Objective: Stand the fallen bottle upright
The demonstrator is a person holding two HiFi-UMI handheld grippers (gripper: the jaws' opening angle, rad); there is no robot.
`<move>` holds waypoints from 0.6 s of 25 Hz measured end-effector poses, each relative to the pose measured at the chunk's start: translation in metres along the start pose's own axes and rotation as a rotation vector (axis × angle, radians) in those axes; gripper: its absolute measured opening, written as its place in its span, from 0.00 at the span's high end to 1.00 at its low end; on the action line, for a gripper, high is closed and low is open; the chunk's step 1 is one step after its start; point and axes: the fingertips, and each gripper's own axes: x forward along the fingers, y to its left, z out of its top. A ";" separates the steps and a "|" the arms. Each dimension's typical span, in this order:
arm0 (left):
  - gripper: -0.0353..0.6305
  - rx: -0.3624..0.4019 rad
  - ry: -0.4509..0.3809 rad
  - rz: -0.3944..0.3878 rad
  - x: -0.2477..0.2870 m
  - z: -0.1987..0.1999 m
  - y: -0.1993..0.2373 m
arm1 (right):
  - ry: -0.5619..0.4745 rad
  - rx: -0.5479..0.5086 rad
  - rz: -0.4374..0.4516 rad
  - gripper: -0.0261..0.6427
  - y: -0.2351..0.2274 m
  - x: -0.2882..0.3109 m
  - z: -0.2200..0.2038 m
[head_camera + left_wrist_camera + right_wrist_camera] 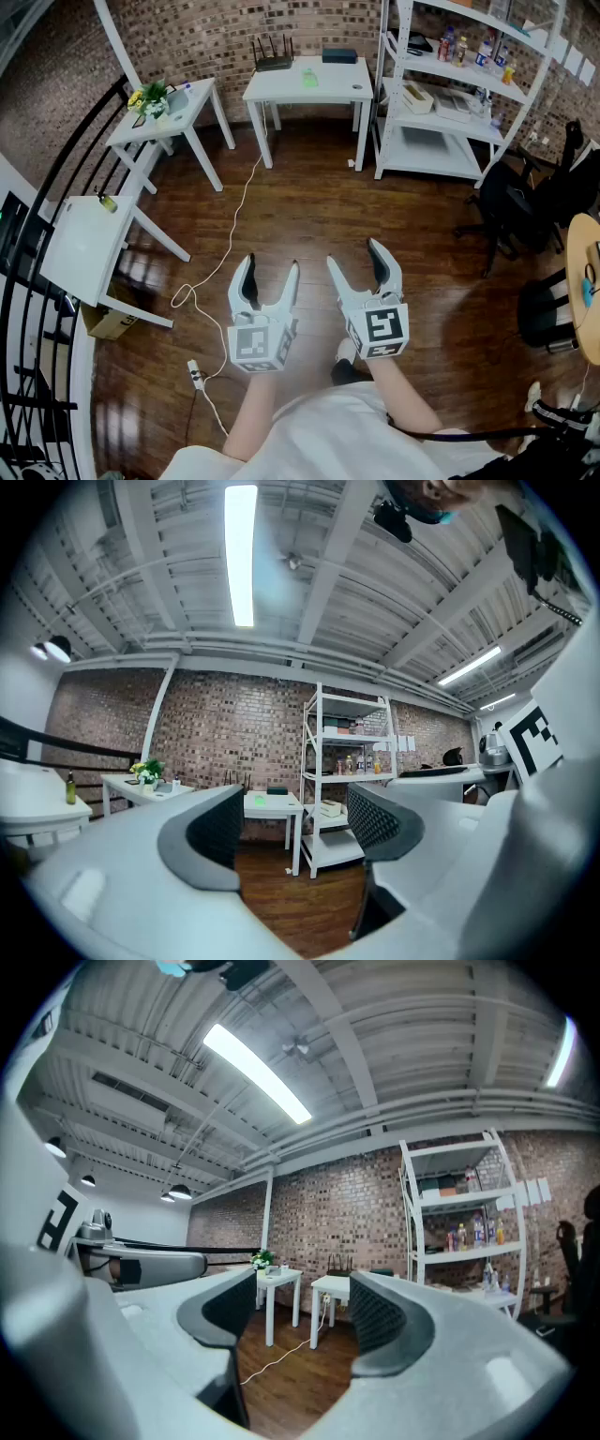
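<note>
A pale green object [310, 77], perhaps a bottle lying flat, rests on the white table [281, 87] by the brick wall; it is too small to be sure. It shows as a green spot [260, 802] in the left gripper view. A small yellow-green bottle [110, 203] stands upright on the white table at the left [80, 246]. My left gripper [271, 272] and right gripper [354, 255] hover side by side over the wooden floor, far from both tables. Both are open with nothing between the jaws [295, 827] [295, 1314].
A white shelf unit [450, 94] with several bottles [457, 47] stands at the back right. A third white table with flowers [150, 98] is at the back left. A white cable [220, 253] and power strip lie on the floor. Black chairs [525, 202] stand at the right, black railing at the left.
</note>
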 end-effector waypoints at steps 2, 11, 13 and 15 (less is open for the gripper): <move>0.42 0.031 0.004 0.002 0.046 0.007 -0.010 | -0.015 -0.038 -0.020 0.53 -0.039 0.027 0.010; 0.39 0.020 0.022 0.015 0.176 -0.018 -0.007 | 0.059 -0.120 0.012 0.53 -0.125 0.129 -0.007; 0.40 0.024 0.032 0.018 0.200 -0.026 0.010 | 0.085 -0.150 0.036 0.53 -0.127 0.157 -0.017; 0.39 0.025 0.027 0.016 0.229 -0.033 0.030 | 0.091 -0.140 0.052 0.53 -0.129 0.191 -0.029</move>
